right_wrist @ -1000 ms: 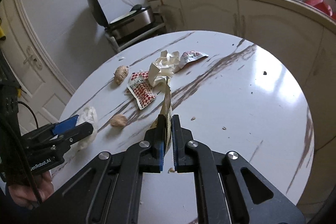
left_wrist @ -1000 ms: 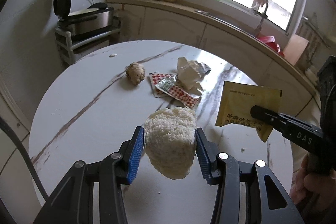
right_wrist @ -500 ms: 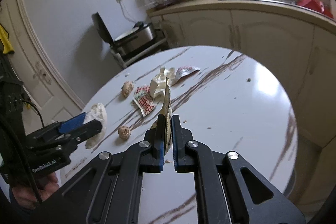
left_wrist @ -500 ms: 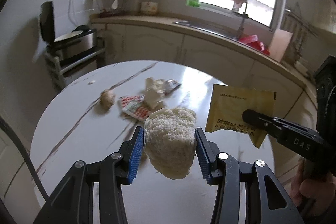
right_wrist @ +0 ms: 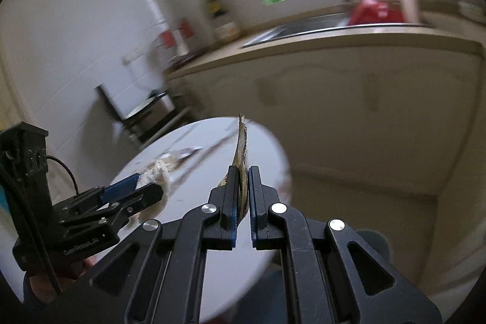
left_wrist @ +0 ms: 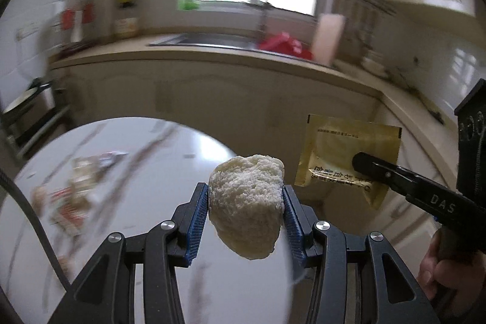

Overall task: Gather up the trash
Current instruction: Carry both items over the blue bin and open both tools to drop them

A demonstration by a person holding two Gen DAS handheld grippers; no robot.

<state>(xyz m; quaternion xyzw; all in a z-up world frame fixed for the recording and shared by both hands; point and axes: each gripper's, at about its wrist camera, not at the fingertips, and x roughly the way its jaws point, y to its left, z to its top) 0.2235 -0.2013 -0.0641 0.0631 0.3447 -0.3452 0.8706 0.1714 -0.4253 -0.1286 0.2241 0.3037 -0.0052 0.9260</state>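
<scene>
Trash is in both our claws: left gripper (left_wrist: 245, 204) clamps the bun (left_wrist: 246, 204), right gripper (right_wrist: 243, 196) pinches the sachet (left_wrist: 340, 154) at its two o'clock; no bin shows.

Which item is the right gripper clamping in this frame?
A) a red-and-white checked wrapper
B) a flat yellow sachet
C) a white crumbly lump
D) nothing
B: the right gripper is shut on the flat yellow sachet, while the white crumbly lump sits between the left gripper's pads.
</scene>
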